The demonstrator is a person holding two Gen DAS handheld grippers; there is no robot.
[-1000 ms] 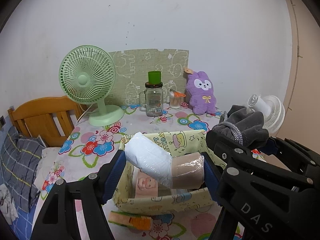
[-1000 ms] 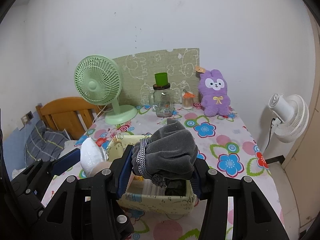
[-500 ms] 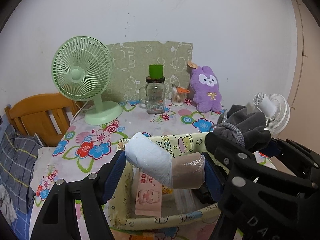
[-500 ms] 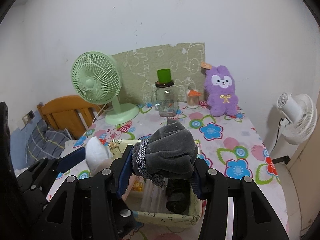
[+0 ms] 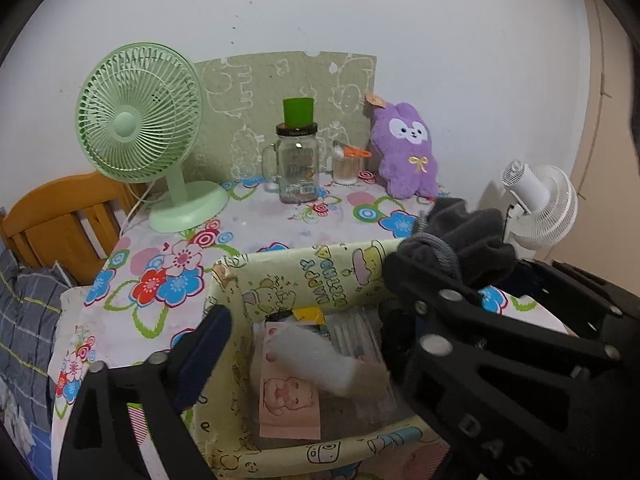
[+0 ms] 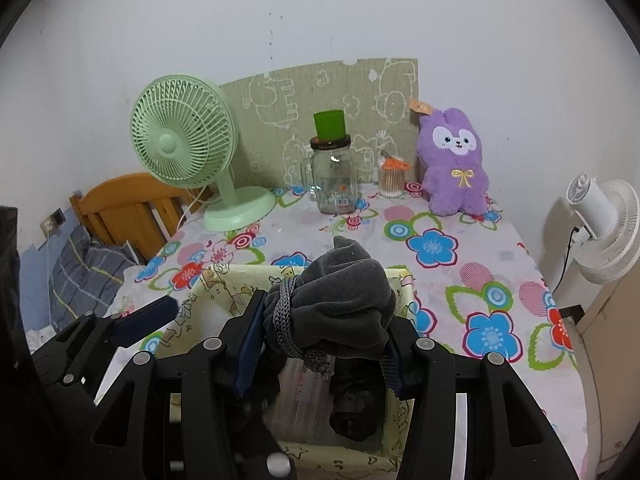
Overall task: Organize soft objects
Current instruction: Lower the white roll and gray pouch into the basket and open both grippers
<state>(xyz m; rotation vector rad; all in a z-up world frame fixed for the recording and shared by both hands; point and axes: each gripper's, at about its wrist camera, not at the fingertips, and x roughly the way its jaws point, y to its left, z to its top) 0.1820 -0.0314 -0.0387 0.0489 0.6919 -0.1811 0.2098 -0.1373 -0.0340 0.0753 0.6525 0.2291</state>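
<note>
A yellow cartoon-print fabric box (image 5: 304, 280) stands on the flowered tablecloth. My left gripper (image 5: 304, 344) hangs over its left half with the jaws opening. A white-and-beige soft roll (image 5: 324, 364), blurred, lies free below the jaws inside the box. One left finger (image 6: 144, 320) shows beside the box (image 6: 208, 284) in the right wrist view. My right gripper (image 6: 320, 350) is shut on a grey cloth bundle (image 6: 336, 304) tied with a grey cord, held over the box's right half. That bundle (image 5: 468, 236) also shows at the right of the left wrist view.
Inside the box lie a pink baby-print pack (image 5: 290, 400), clear-wrapped items and a dark object (image 6: 354, 412). At the back stand a green fan (image 5: 140, 120), a glass jar with a green cup (image 5: 298, 168), a swab holder (image 5: 346, 164) and a purple plush (image 5: 406, 148). A white fan (image 6: 600, 228) stands off the right edge, a wooden bed frame (image 5: 52, 216) to the left.
The left jaws have spread and the white-and-beige roll has dropped from them into the box. Both grippers have come forward and lower over the box; the right still grips the grey bundle.
</note>
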